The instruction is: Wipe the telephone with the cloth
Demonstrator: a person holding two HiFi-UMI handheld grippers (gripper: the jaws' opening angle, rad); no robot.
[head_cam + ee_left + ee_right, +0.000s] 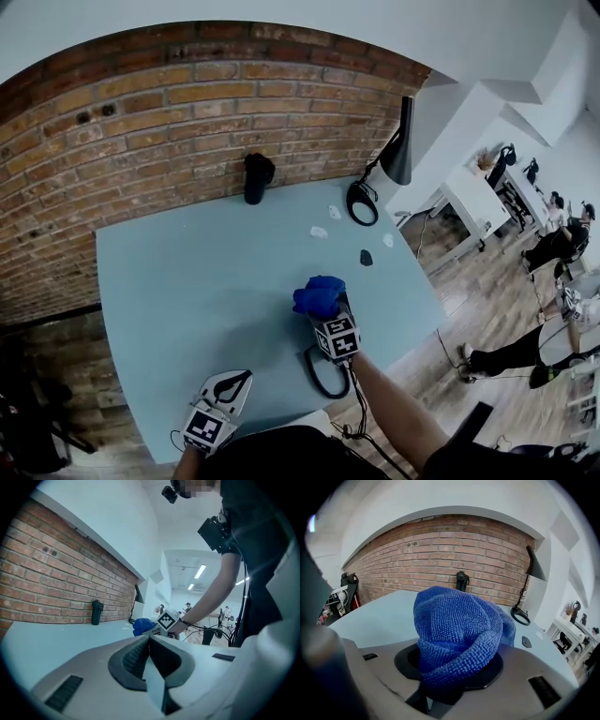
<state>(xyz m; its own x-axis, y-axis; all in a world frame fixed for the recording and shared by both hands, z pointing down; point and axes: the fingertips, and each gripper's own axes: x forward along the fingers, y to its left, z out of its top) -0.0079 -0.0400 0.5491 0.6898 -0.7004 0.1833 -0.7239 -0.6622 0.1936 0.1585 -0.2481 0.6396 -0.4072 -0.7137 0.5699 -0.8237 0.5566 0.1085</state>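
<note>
Two grippers: right gripper (330,314) clamped on bunched blue cloth (317,294), held up ready for wiping, well short of the desk lamp (398,150); left gripper (240,382) pinched shut, empty, farther from it. No telephone visible.

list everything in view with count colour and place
flat tabletop: 1, light blue, against brick wall
cylindrical lidded bottle: 1, black, far table edge by wall
desk lamp with ring base: 1, black, table's far right corner
small scraps: 3, white, near lamp
small flat object: 1, dark, right of centre
bunched terry cloth: 1, blue, in right gripper
left gripper: 1, white, near table edge, shut, empty
right gripper: 1, white, shut on cloth
</note>
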